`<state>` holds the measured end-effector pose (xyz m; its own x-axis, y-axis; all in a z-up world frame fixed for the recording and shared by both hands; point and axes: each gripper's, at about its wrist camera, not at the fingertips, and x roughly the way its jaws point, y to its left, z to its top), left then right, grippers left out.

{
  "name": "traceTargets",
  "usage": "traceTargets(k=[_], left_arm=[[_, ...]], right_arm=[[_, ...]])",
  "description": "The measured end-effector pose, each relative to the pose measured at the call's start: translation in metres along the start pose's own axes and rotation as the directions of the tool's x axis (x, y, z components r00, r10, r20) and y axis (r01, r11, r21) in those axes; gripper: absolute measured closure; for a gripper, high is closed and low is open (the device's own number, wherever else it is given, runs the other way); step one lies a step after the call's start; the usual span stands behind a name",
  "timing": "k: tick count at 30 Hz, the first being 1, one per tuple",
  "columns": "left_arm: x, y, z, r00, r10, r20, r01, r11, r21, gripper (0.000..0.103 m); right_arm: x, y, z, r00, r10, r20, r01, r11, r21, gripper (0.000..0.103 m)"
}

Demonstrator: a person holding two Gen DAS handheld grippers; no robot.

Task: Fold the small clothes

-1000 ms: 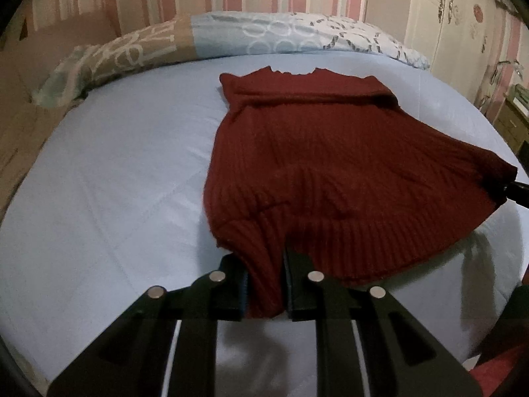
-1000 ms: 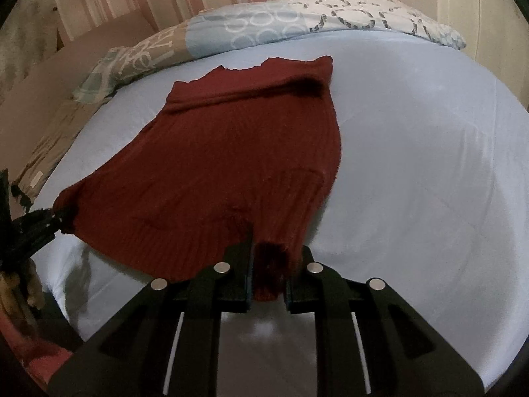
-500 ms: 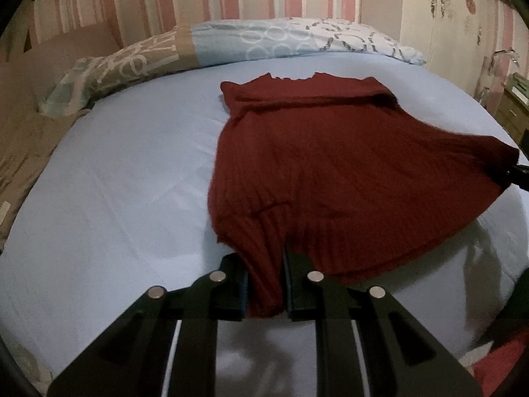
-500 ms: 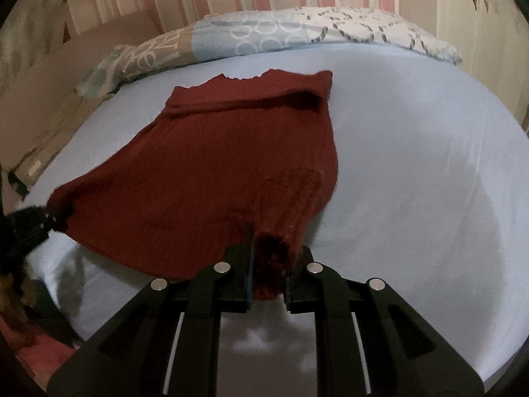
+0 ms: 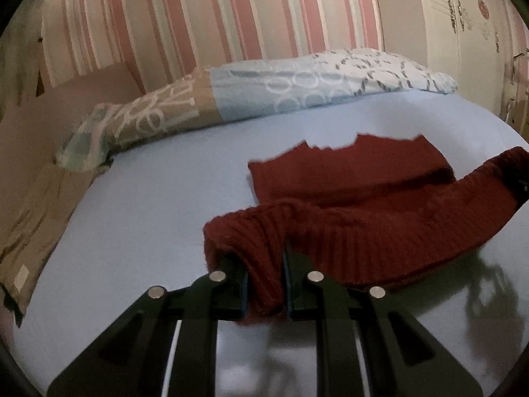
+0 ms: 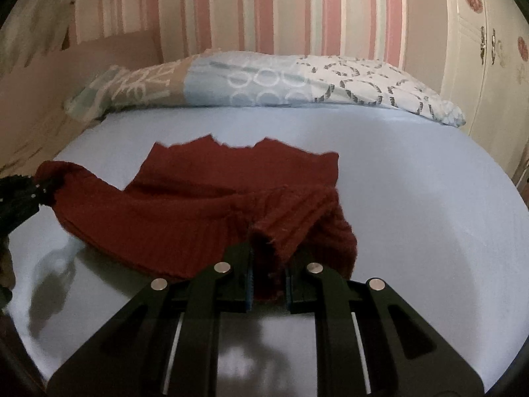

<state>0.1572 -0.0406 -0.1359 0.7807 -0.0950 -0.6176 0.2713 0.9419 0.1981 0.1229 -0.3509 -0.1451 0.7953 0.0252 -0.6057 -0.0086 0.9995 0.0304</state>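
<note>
On blue bed [image 5: 148,205]: both grippers pinching red sweater [image 5: 363,231] hem, seemingly lifted.

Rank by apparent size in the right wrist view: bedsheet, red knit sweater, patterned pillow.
1. Bedsheet, largest by far.
2. Red knit sweater.
3. Patterned pillow, though it lies farther from the camera, so its place below the sweater is unsure.

looking forward along each gripper's fingers, low and close over the bed [image 5: 148,198], toward the striped wall [image 6: 264,10]; both sharing the red sweater [image 5: 380,231] and pillows [image 6: 264,82].
</note>
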Motion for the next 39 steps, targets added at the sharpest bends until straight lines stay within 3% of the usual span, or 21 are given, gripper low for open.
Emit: traceTargets(k=[6,19,29,39], left_arm=[[0.054,-0.002,0.044,1.0,0.017,0.003,-0.017,1.0,0.02,0.087],[0.173,0.005,0.105,0.988,-0.028,-0.153,0.033,0.999,0.033,0.087],[0.241,0.003,0.094,0.955,-0.056,-0.29,0.061,0.998,0.006,0.087],[0.26,-0.001,0.087,0.953,-0.035,-0.3,0.048,0.998,0.036,0.082]], right_arm=[[0.058,-0.02,0.042,1.0,0.023,-0.006,-0.022,0.999,0.041,0.089],[0.163,-0.041,0.103,0.988,0.016,-0.15,0.002,0.994,0.114,0.089],[0.224,-0.056,0.105,0.952,0.022,-0.304,0.026,0.988,0.153,0.089],[0.25,-0.064,0.088,0.939,0.037,-0.341,0.02,0.986,0.163,0.088]])
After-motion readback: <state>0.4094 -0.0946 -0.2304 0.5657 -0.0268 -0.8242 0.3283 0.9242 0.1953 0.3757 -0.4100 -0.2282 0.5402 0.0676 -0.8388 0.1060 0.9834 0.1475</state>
